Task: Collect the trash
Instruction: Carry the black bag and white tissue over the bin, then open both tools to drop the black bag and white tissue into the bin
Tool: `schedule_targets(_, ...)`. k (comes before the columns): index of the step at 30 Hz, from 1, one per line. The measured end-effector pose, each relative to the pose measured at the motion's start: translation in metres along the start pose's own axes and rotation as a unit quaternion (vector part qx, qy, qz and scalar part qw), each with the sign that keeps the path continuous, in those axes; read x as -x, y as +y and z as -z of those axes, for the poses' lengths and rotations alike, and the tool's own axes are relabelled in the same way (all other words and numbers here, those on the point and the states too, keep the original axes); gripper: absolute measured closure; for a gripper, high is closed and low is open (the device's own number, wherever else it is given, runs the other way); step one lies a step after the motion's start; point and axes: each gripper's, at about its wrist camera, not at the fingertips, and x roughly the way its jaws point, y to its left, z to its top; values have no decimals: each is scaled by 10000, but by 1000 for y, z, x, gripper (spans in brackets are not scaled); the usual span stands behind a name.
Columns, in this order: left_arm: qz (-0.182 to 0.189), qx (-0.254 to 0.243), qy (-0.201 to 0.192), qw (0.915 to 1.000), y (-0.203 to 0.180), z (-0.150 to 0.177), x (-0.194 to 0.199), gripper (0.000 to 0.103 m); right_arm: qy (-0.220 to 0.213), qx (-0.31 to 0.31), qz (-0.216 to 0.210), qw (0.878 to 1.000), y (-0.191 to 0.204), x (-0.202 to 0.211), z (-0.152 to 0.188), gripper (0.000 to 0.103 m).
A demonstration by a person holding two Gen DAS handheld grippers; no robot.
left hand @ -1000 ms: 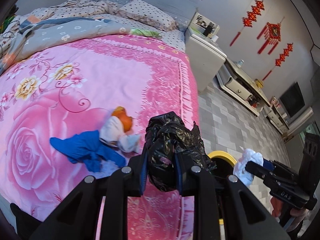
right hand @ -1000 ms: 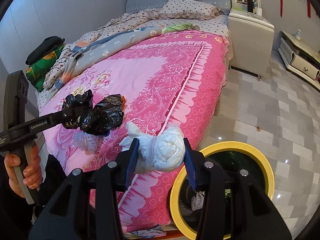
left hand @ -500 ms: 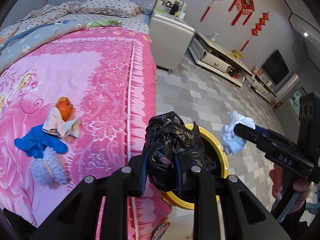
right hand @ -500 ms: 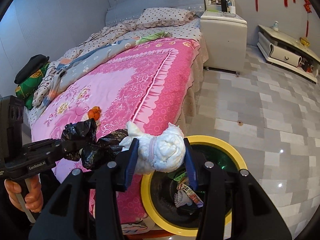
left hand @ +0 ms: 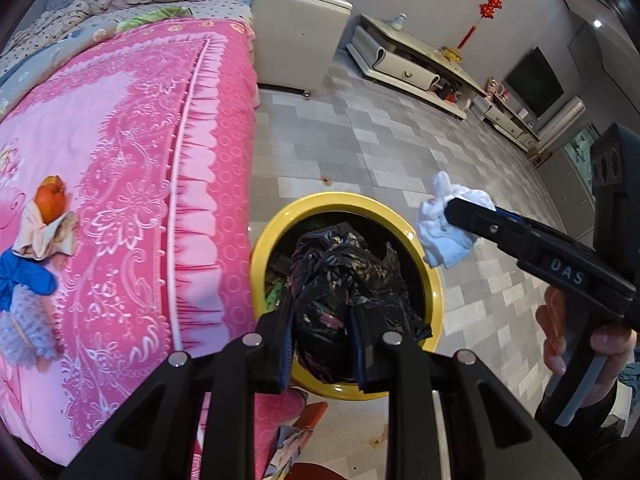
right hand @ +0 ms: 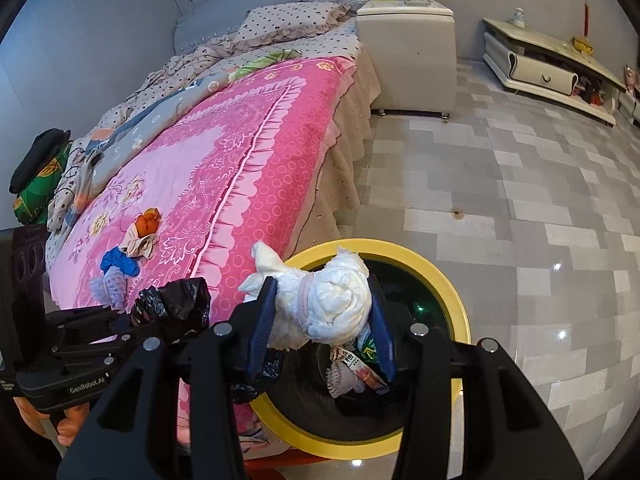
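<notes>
Both grippers angled downward over the yellow-rimmed bin (left hand: 434, 280) at lower centre. Left gripper (left hand: 322, 340) clenched a crumpled black plastic bag (left hand: 344, 276) above the bin's mouth; right gripper (right hand: 320, 328) clamped a white wadded diaper (right hand: 336, 300), a hand (left hand: 580, 344) gripping its handle at lower right.

The bag (left hand: 344, 280) in the left gripper (left hand: 322, 350) covers much of the bin's (left hand: 434, 280) inside. Beyond the right gripper (right hand: 320, 332), the wad (right hand: 332, 304) hides part of the bin's litter (right hand: 354, 372), whose label is too small to read. Only fingers (left hand: 560, 340) of the person show.
</notes>
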Motion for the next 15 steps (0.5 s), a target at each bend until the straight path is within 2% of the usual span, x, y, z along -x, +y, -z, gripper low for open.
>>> schedule_targets(7,57,-91,122,9999,-7,5,-9,80,67,-178,61,9998,-15,-7,0,58)
schedule_targets(13,143,-209,95,9996,-12,6,-5,74,100,-285,81,9995,-19,-10,-2,54)
schedule_targets(15,153,-237,90,9996,-13,6,-5,64,105,-359,103,9992,-22,-10,-3,52)
